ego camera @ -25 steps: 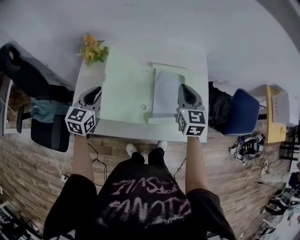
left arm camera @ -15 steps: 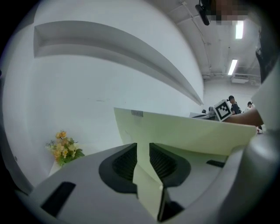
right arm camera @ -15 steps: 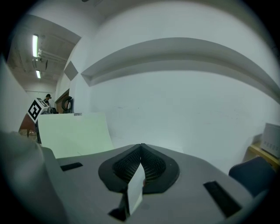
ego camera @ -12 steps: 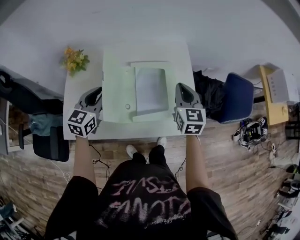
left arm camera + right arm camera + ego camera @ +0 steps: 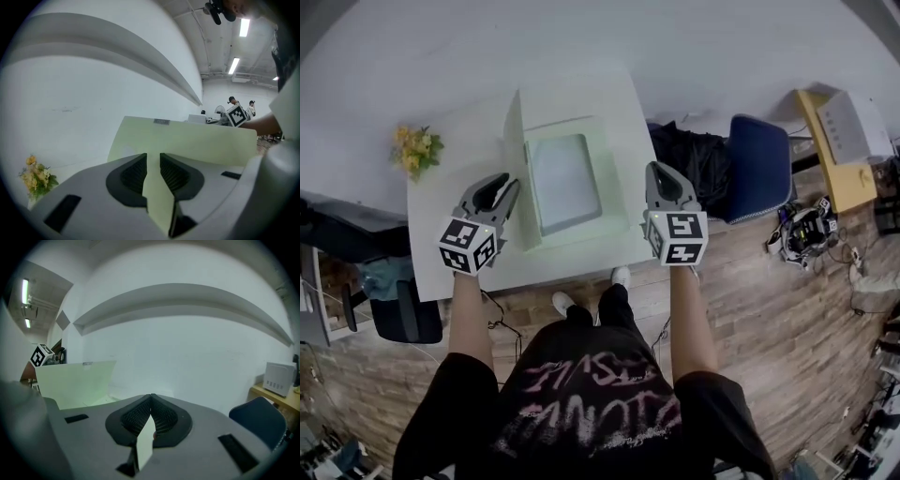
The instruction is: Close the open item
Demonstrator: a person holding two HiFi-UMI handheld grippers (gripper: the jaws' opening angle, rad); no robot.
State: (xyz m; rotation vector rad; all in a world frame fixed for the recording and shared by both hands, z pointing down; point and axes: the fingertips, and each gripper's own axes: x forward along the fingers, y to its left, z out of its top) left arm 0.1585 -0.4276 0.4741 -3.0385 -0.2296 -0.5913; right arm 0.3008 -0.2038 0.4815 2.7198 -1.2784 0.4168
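Note:
A pale green box [image 5: 565, 185] lies open on the white table [image 5: 450, 202], its white inside showing. Its lid [image 5: 515, 167] stands upright along the box's left side. My left gripper [image 5: 500, 193] is at that lid's left edge. In the left gripper view the jaws [image 5: 153, 157] are shut on a thin pale green panel, and the lid [image 5: 187, 140] rises just beyond them. My right gripper [image 5: 662, 184] hovers off the box's right side, over the table's right edge. Its tips [image 5: 151, 397] meet, with a pale sliver behind them that I cannot identify.
Yellow flowers [image 5: 417, 150] stand at the table's left end. Right of the table are a black bag [image 5: 689, 159] and a blue chair [image 5: 759, 164], with a yellow cabinet [image 5: 839, 159] farther right. A dark chair [image 5: 403, 309] stands at the lower left.
The lid lay flat to the left of the box a second ago; it now stands upright with the left gripper at its edge. My head view has swung left.

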